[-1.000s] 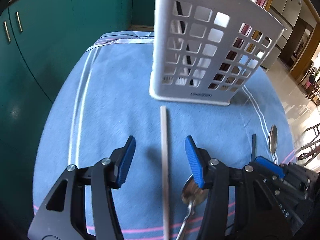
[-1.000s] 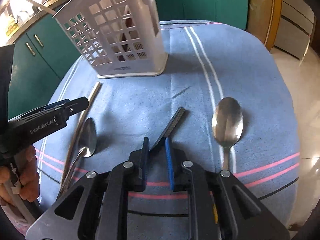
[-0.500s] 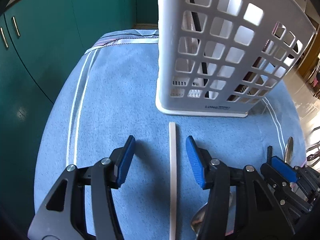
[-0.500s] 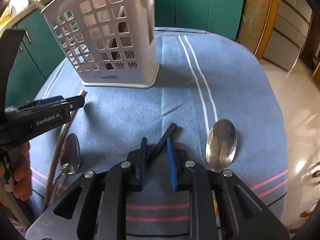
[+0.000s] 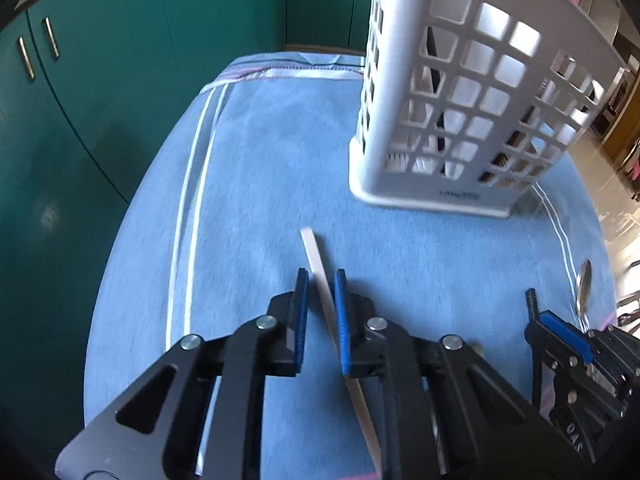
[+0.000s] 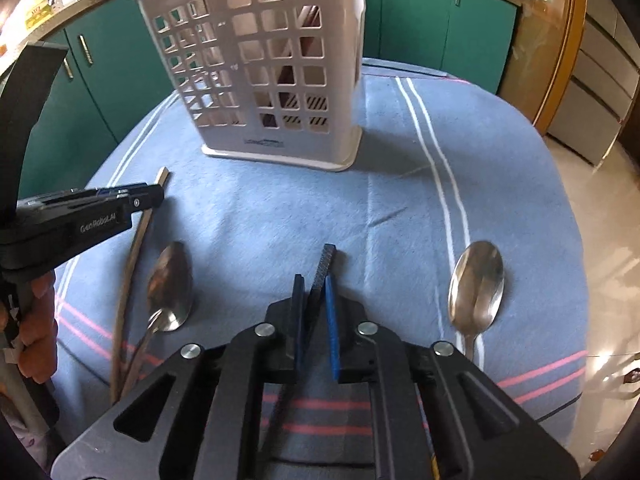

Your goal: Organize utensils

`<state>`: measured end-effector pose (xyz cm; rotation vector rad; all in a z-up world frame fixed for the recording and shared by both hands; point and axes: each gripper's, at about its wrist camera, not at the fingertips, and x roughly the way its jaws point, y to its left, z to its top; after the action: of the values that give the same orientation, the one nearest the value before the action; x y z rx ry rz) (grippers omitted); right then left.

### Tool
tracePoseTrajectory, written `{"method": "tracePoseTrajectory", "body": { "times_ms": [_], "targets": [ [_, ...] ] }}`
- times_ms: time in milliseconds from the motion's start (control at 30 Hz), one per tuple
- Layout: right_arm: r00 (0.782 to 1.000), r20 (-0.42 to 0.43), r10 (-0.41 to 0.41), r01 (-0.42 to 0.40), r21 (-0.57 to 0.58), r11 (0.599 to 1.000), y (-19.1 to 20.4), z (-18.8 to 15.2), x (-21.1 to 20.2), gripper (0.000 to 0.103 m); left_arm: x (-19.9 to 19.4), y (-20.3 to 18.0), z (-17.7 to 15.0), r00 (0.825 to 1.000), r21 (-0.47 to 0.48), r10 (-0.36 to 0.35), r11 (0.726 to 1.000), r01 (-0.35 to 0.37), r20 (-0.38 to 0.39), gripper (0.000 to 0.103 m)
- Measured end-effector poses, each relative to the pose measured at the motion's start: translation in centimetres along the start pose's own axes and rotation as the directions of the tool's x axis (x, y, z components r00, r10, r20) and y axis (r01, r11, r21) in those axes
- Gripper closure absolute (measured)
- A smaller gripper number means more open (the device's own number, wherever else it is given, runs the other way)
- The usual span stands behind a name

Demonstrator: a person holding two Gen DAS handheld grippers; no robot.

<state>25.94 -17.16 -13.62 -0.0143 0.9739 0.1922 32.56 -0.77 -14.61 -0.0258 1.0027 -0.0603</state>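
Left gripper [image 5: 321,288] clamps a pale flat stick [image 5: 311,246], long axis running forward. Right gripper [image 6: 314,294] is closed on a black textured handle [image 6: 325,258]. White caddy [image 5: 472,120] stands ahead, right of the left gripper; both spoons [image 6: 170,284] lie on the cloth.

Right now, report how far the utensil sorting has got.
Done: some utensils already stand in the white caddy. In hand: the left tool is shut on the pale flat stick; the right tool is shut on the dark-handled utensil. Left: two spoons on the blue cloth.
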Motion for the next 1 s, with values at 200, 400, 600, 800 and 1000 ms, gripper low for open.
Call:
{"method": "tracePoseTrajectory", "body": {
  "times_ms": [200,400,600,800,1000],
  "targets": [
    [1.000,0.006,-0.004,0.004,0.033,0.999,-0.9,-0.4,-1.0,0.093,-1.2,0.3,-0.9,1.000,0.016,0.009,1.000,-0.009,0.001,0.089],
    [1.000,-0.004,-0.005,0.005,0.105,0.994,-2.6,-0.4,-1.5,0.079,-1.5,1.3,-0.3,1.000,-0.019,0.014,1.000,-0.014,-0.001,0.064],
    [0.999,-0.031,-0.024,0.027,0.111,0.993,-3.1,-0.6,-1.2,0.073,-0.5,1.6,-0.1,0.998,-0.040,0.024,0.999,-0.027,-0.063,0.061],
    [0.996,-0.053,-0.075,0.078,0.061,0.995,-1.6,0.1,-0.1,0.072,1.1,0.5,1.3,0.995,-0.002,0.063,0.998,-0.064,-0.075,0.053],
    [0.993,-0.060,-0.104,0.106,0.031,0.994,-0.8,0.9,0.8,0.065,1.9,0.1,2.4,0.994,0.003,0.084,0.996,-0.084,-0.074,0.048]
  ]
}}
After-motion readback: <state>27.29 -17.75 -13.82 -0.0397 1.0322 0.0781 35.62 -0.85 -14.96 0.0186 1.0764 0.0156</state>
